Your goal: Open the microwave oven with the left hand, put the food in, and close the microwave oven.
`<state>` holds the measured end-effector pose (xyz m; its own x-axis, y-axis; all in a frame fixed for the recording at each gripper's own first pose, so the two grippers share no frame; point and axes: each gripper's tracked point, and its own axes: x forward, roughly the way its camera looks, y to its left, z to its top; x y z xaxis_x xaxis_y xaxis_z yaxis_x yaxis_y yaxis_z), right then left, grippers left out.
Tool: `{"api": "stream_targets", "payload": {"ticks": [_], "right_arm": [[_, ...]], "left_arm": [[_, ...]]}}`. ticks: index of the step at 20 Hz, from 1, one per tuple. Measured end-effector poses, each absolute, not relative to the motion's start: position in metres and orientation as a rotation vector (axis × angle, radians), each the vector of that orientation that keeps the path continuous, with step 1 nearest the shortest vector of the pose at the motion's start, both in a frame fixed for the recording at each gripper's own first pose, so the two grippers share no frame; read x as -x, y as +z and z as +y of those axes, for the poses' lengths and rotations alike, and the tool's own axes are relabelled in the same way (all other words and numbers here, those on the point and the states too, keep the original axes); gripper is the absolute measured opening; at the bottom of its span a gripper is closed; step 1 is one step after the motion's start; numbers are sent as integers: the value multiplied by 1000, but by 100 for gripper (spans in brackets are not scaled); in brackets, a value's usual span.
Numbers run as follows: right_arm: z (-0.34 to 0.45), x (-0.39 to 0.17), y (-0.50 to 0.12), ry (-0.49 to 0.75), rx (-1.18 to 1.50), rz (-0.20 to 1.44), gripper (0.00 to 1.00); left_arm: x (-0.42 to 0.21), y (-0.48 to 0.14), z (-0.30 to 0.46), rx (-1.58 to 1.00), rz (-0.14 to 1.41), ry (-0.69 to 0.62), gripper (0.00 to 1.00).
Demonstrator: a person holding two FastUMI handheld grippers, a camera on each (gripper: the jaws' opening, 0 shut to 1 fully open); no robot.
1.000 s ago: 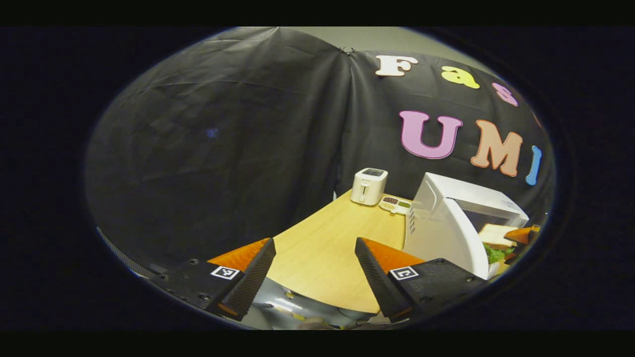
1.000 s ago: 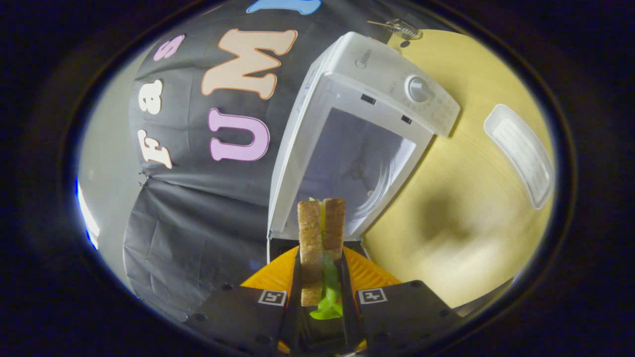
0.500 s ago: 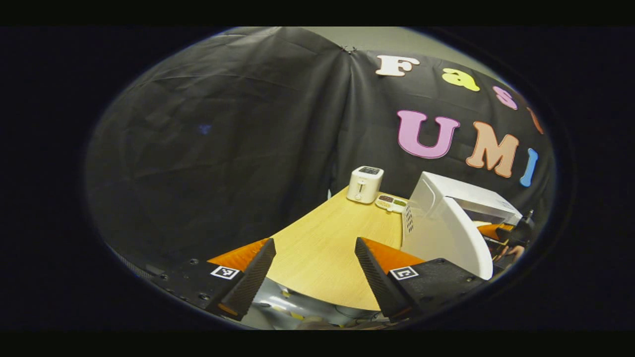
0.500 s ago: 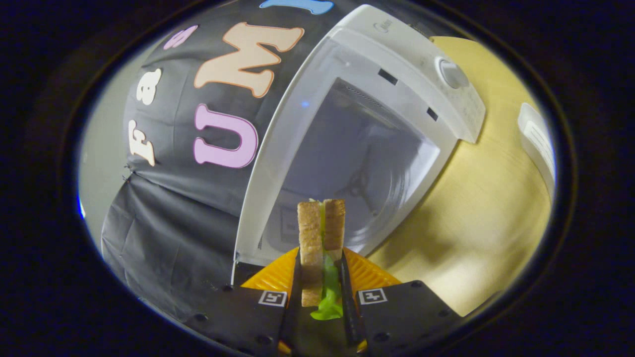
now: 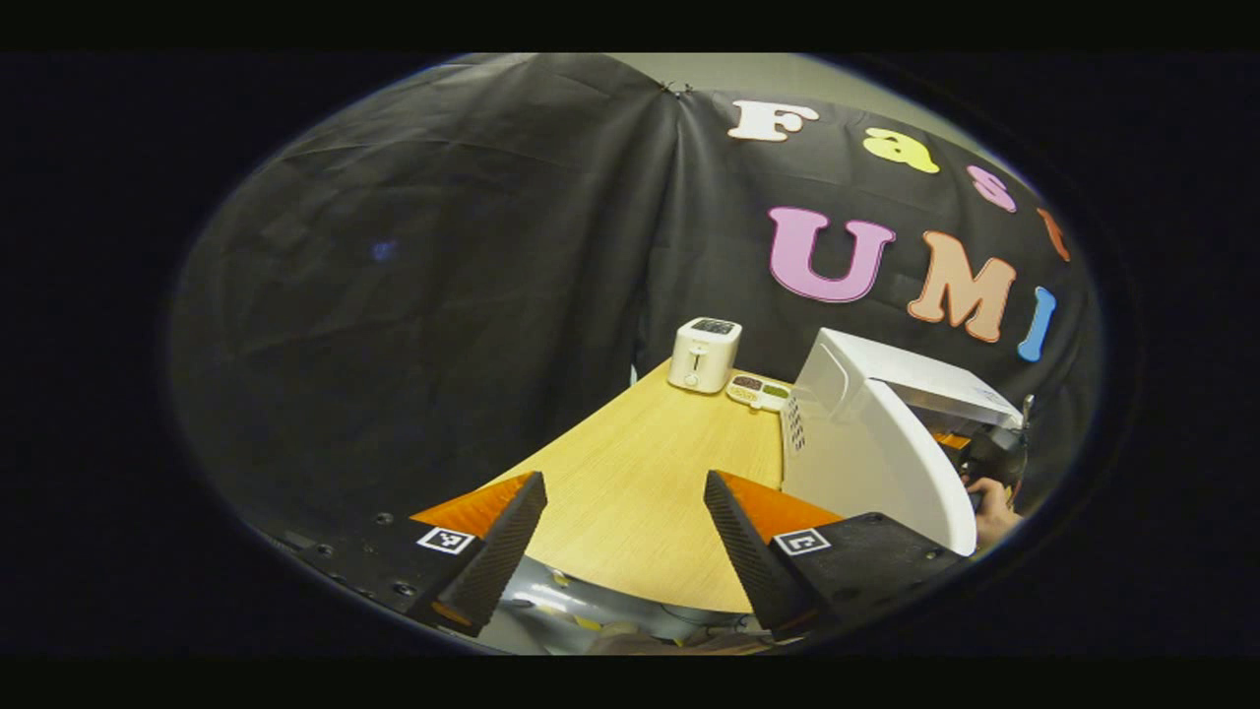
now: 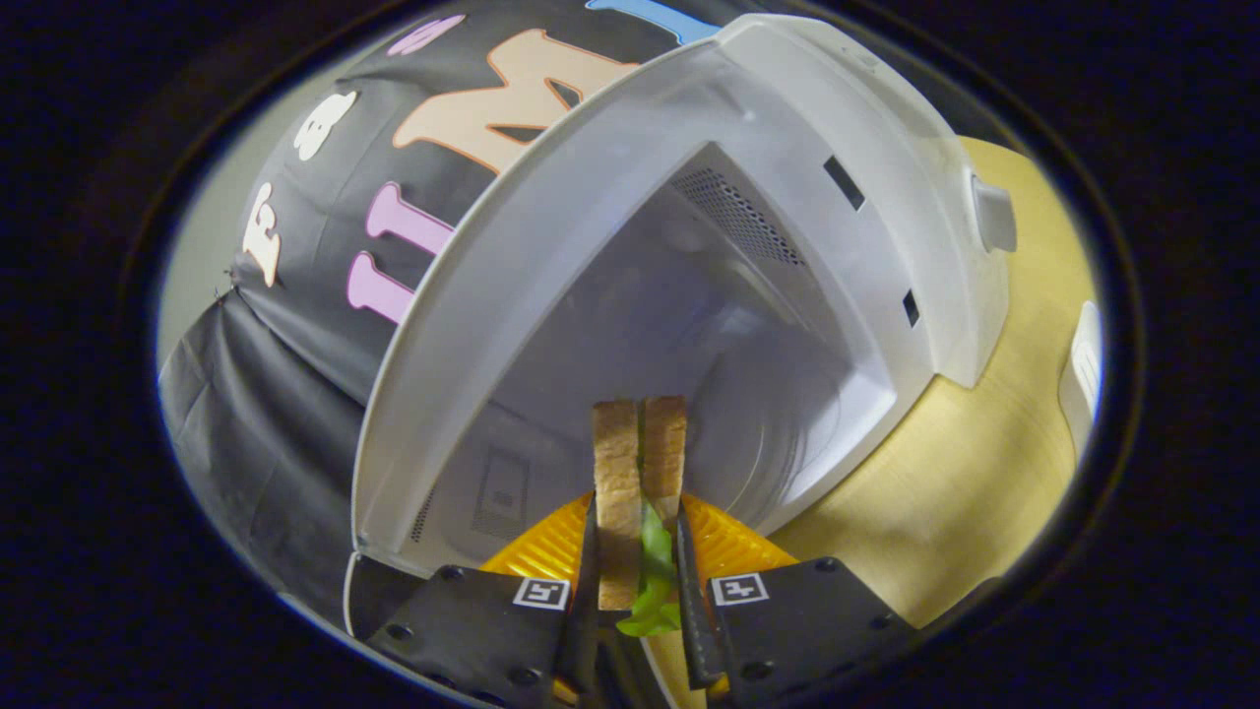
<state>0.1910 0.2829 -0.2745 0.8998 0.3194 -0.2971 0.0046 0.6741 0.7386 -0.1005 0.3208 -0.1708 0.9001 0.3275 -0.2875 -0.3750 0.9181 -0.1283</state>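
We are pinching the sandwich (image 6: pixel 640 473) in the right tool (image 6: pixel 638 591), slices on edge, right at the mouth of the microwave (image 6: pixel 689 246); its cavity is lying straight ahead. Our left tool (image 5: pixel 625 551) is hanging spread over the worktop (image 5: pixel 650 492), beside the open door (image 5: pixel 876 473).

A white toaster (image 5: pixel 704 354) on the wooden table (image 5: pixel 640 492) — a small compartment tray (image 5: pixel 757 391) beside it.

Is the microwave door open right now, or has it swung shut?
Open. In the right gripper view the microwave shows its bare cavity behind the sandwich; in the left gripper view its door stands swung out.
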Motion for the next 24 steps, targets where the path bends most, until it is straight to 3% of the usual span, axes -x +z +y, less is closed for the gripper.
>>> {"api": "stream_targets", "payload": {"ticks": [2, 5, 6, 7, 9, 12, 14, 15, 16, 17, 20, 24], "right_arm": [[282, -199, -278, 175, -770, 406, 38], [280, -211, -284, 153, -684, 388, 37], [280, -214, -286, 143, -660, 388, 37], [276, -215, -292, 116, -607, 399, 30], [270, -217, -295, 88, -558, 405, 44], [252, -222, -298, 15, -459, 417, 62], [241, -225, -297, -6, -337, 402, 70], [240, -225, -296, -9, -283, 395, 63], [239, -226, -295, -10, -230, 384, 70], [236, -224, -293, -14, -176, 379, 80], [236, -218, -283, 6, -91, 352, 99], [232, -195, -265, 6, -27, 298, 99]], "left_arm": [[99, -171, 320, 183, 268, 358, 95], [96, -171, 315, 179, 274, 339, 95], [96, -171, 315, 176, 275, 335, 90], [96, -170, 313, 173, 273, 329, 94], [95, -170, 311, 165, 273, 317, 90], [94, -170, 308, 145, 280, 305, 93], [95, -168, 306, 137, 277, 298, 89], [95, -167, 306, 136, 276, 294, 88], [96, -169, 305, 136, 277, 290, 93], [95, -169, 305, 138, 278, 284, 93], [94, -171, 301, 150, 282, 257, 92], [88, -170, 287, 141, 282, 206, 89]]}}
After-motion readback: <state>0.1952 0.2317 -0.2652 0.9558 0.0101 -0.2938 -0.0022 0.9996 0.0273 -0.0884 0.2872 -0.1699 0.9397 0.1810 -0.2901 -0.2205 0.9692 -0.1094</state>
